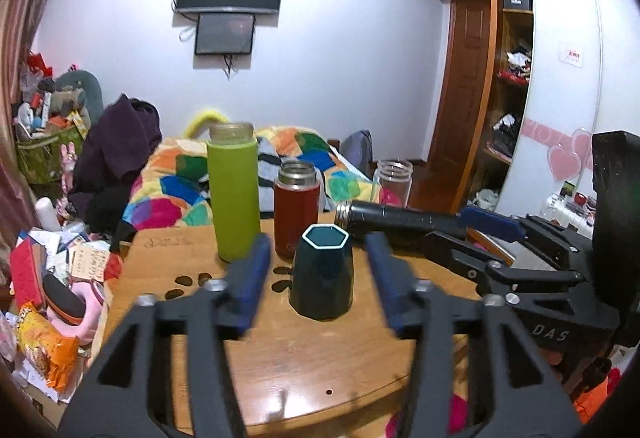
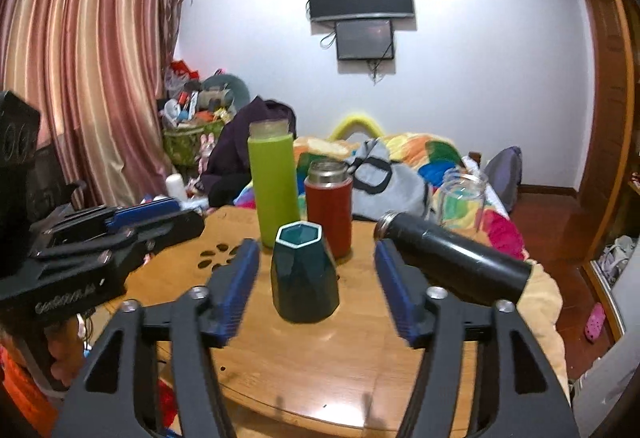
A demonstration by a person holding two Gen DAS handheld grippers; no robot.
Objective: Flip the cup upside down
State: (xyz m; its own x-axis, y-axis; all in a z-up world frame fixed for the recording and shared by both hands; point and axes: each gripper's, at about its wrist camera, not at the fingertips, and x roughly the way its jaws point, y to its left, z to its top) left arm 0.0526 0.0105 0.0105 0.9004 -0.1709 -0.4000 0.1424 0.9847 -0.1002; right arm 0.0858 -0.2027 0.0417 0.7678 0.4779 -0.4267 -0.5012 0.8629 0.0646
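A dark teal faceted cup (image 1: 322, 274) with a white hexagonal rim stands upright, mouth up, on the round wooden table (image 1: 320, 358). It also shows in the right wrist view (image 2: 305, 274). My left gripper (image 1: 318, 258) is open, its blue-padded fingers on either side of the cup and a little short of it. My right gripper (image 2: 316, 262) is open too, its fingers flanking the cup from a slightly different angle. Neither touches the cup. The right gripper shows at the right of the left wrist view (image 1: 492, 234), and the left gripper at the left of the right wrist view (image 2: 120, 226).
Behind the cup stand a tall green bottle (image 1: 233, 194), a red flask (image 1: 297, 210) and a clear glass jar (image 1: 393, 182). A black flask (image 1: 400, 222) lies on its side at the right. A cluttered bed lies beyond the table; the table's front edge is near.
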